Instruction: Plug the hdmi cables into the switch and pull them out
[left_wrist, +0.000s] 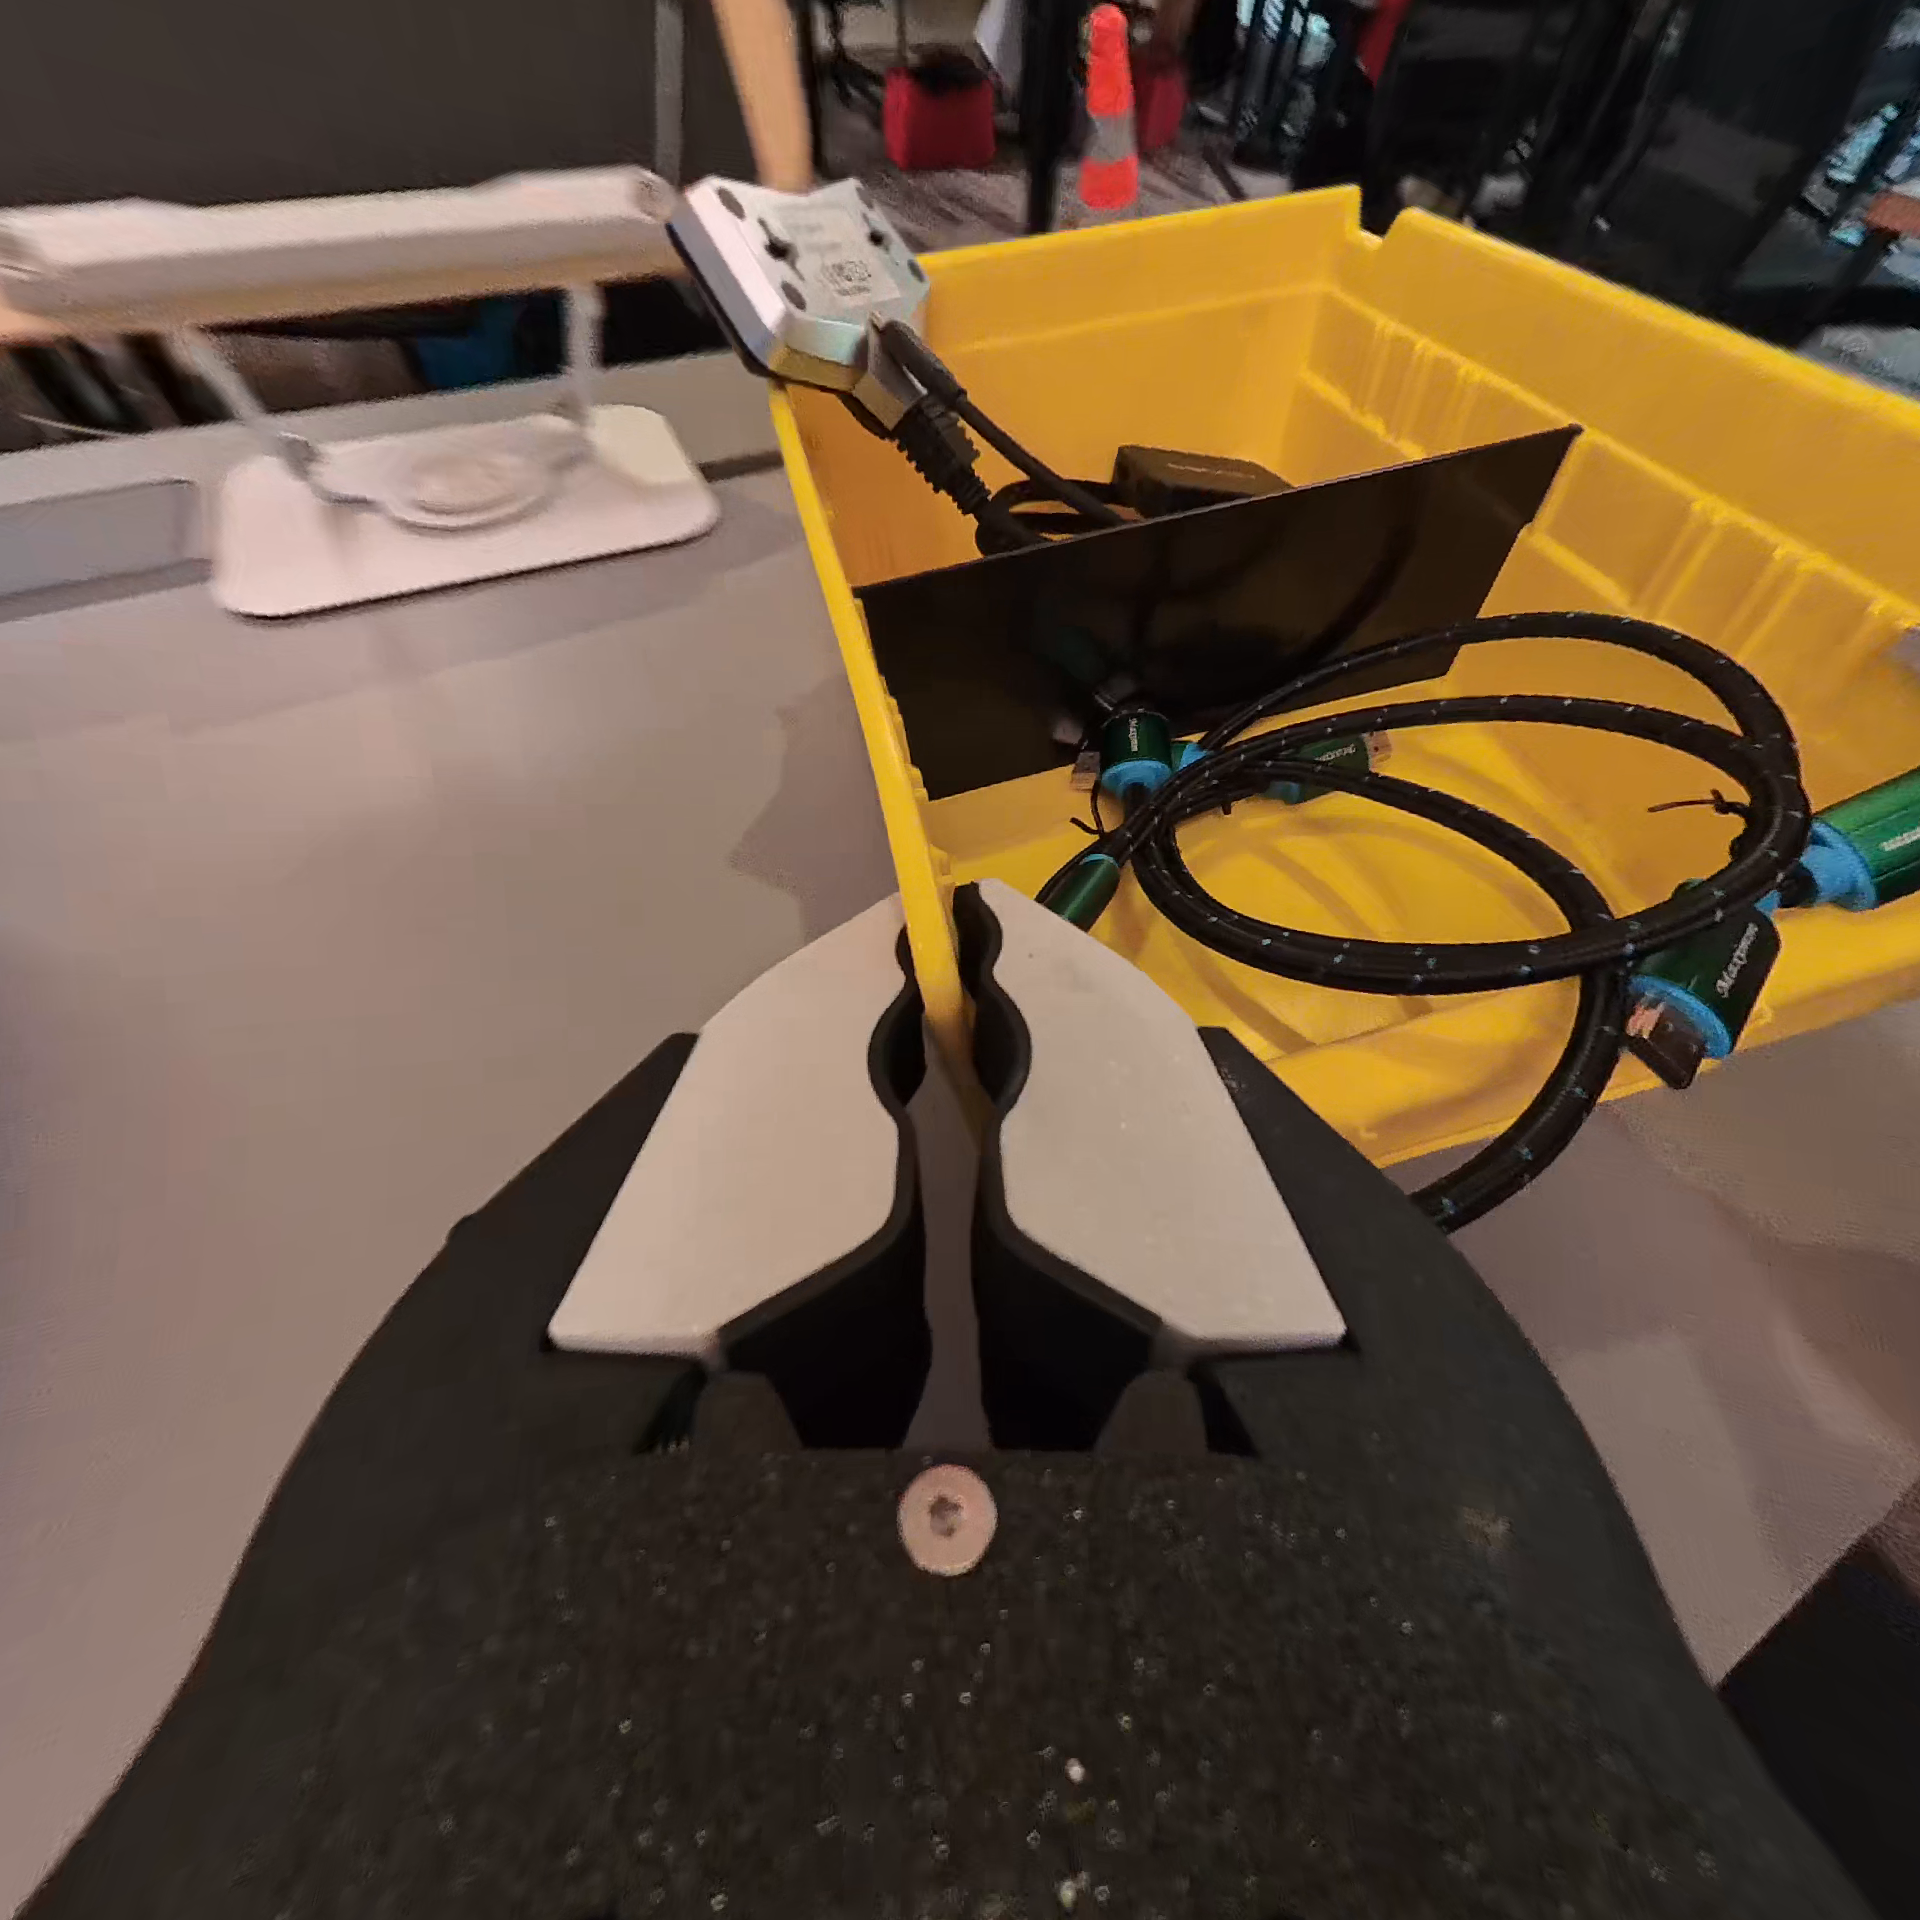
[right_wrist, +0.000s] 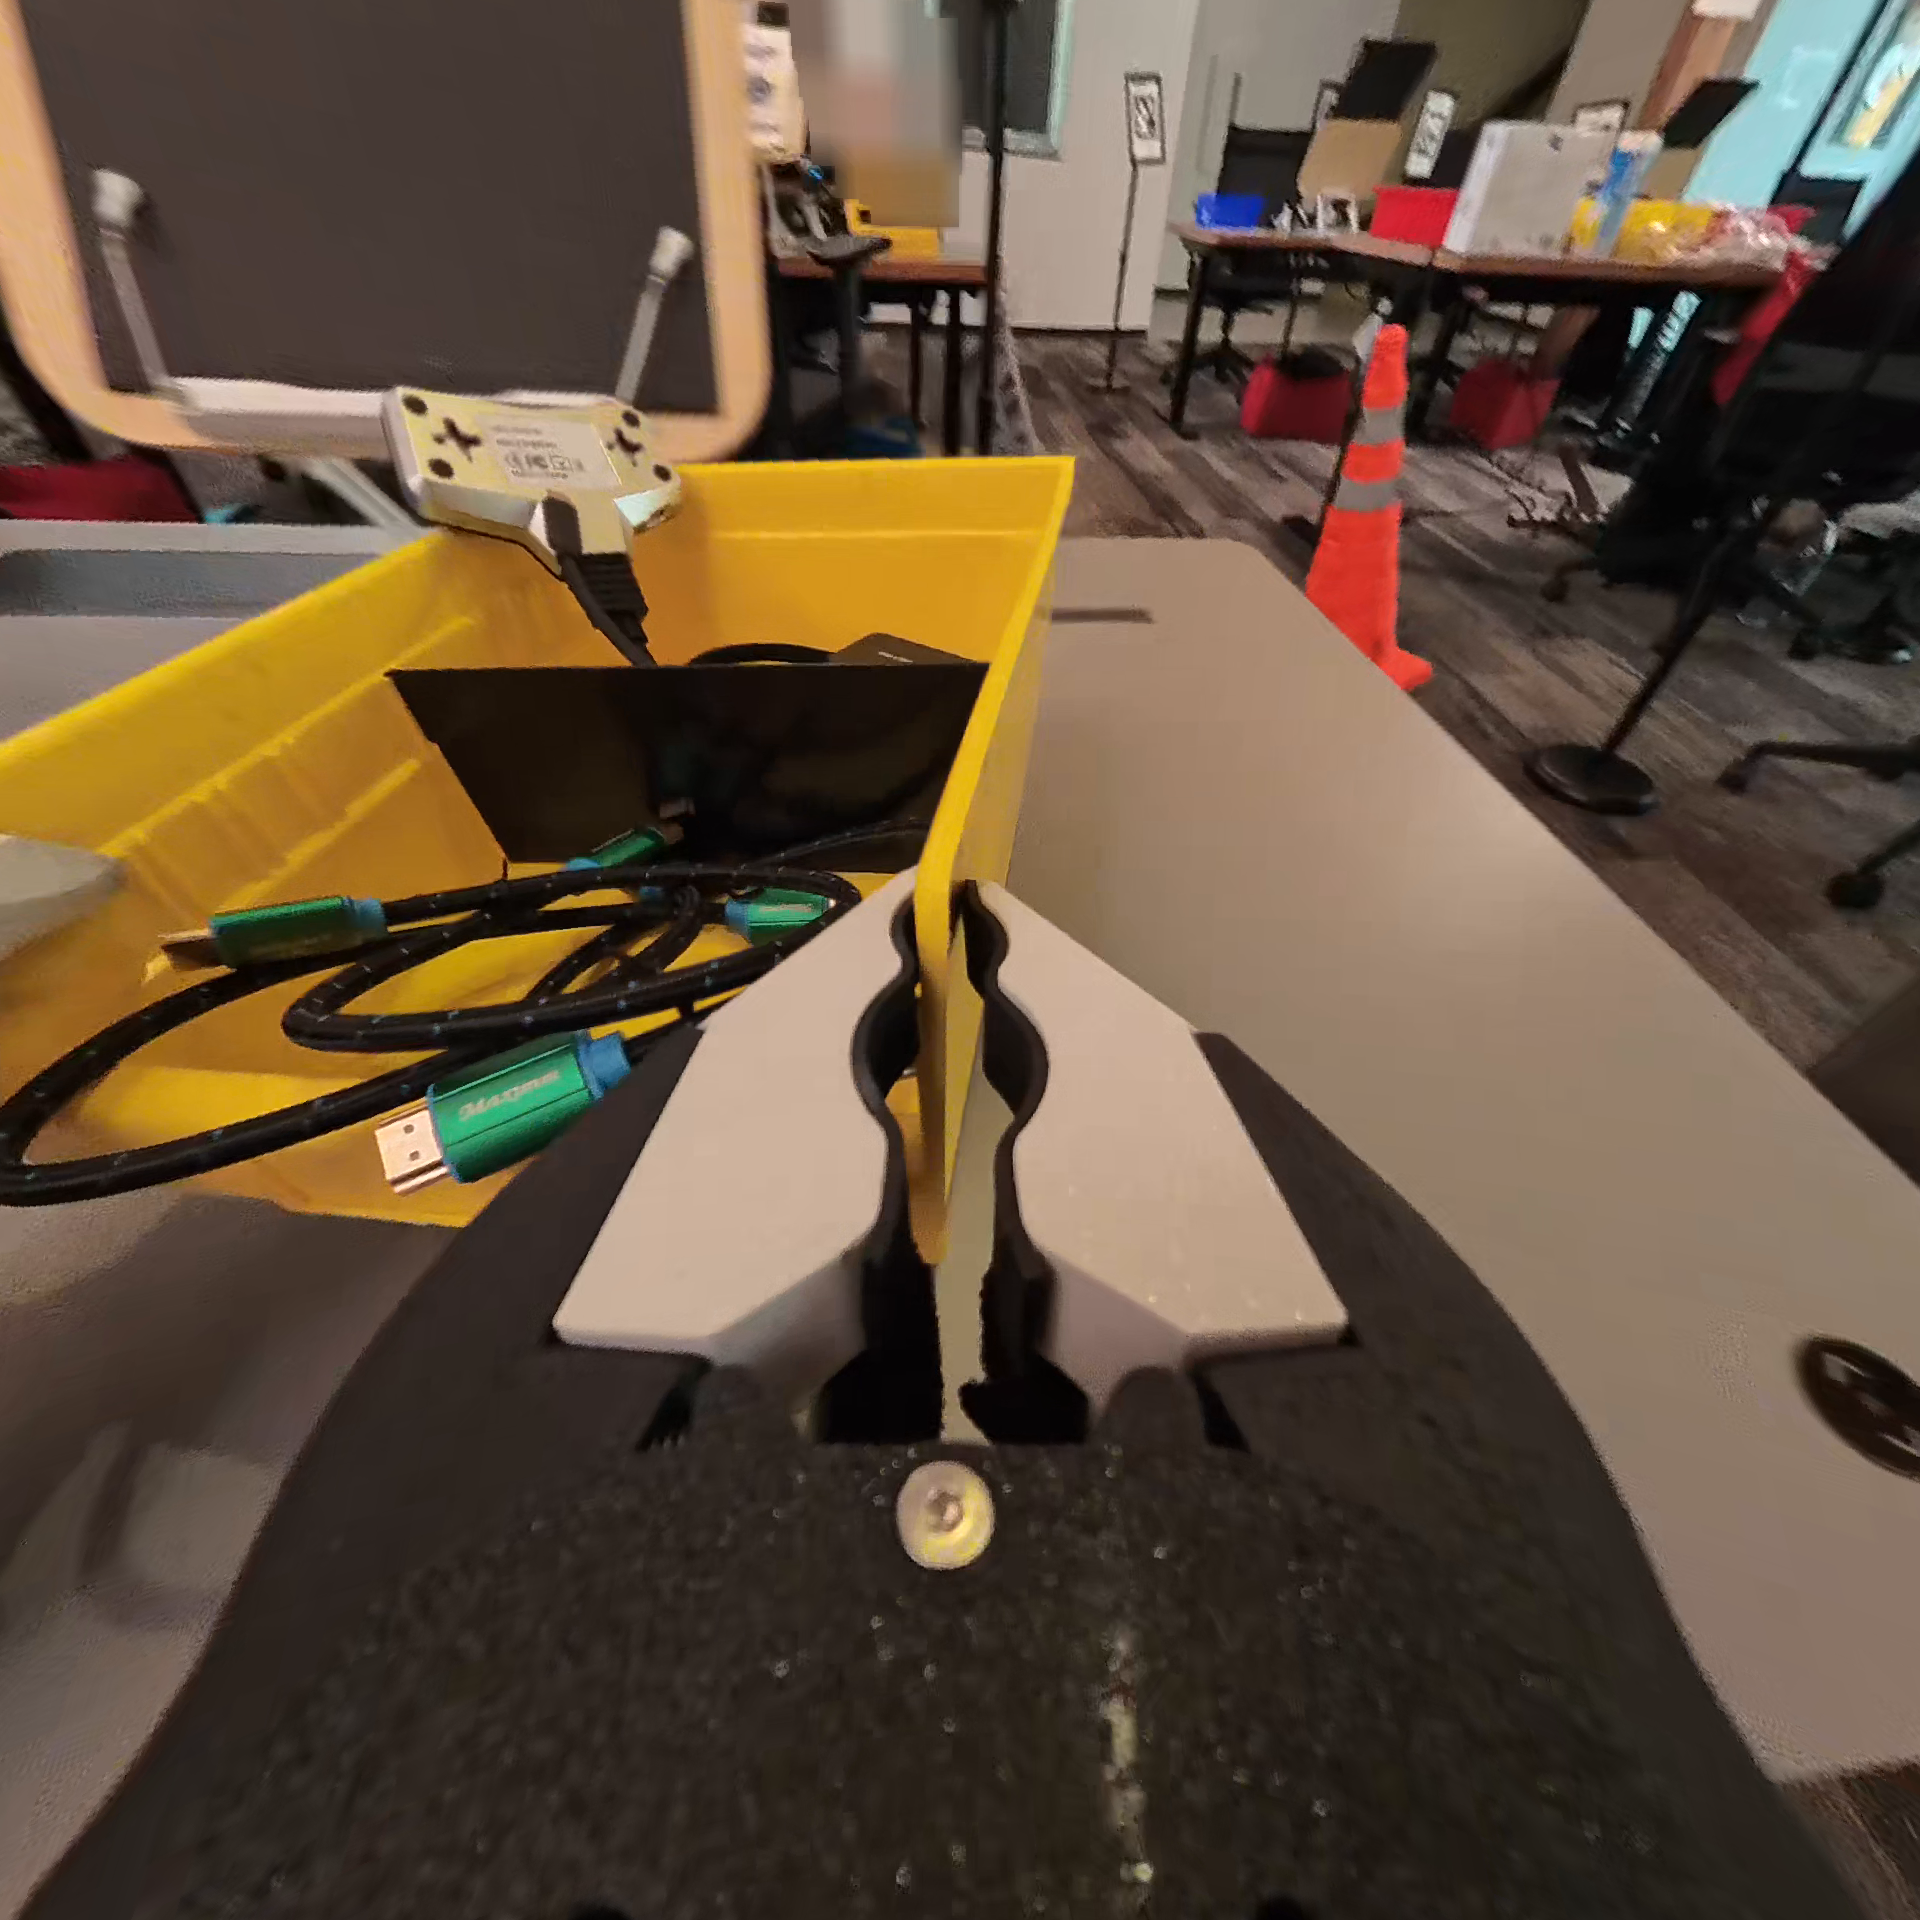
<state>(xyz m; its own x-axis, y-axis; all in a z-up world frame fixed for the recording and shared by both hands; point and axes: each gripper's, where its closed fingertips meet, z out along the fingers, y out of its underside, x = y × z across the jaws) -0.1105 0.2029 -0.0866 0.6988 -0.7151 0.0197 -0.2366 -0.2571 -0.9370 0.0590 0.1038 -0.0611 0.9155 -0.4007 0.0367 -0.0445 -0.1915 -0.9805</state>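
A yellow bin (left_wrist: 1143, 343) stands on a grey table (left_wrist: 364, 935). My left gripper (left_wrist: 940, 914) is shut on the bin's left wall near the front corner. My right gripper (right_wrist: 940, 904) is shut on the right wall of the bin (right_wrist: 831, 551). Braided black HDMI cables (left_wrist: 1455, 935) with green plugs (right_wrist: 509, 1107) lie coiled in the front compartment, and one loop hangs over the front rim. A silver switch (left_wrist: 810, 275) rests bottom up on the far left corner of the bin, with black cables plugged into it. It also shows in the right wrist view (right_wrist: 520, 457).
A black divider (left_wrist: 1195, 613) splits the bin, with a small black box (left_wrist: 1195, 473) behind it. A white stand (left_wrist: 468, 520) sits on the table left of the bin. Beyond the table are an orange cone (right_wrist: 1371, 499), chairs and other tables. About 20 cm separates my left fingertips from my right.
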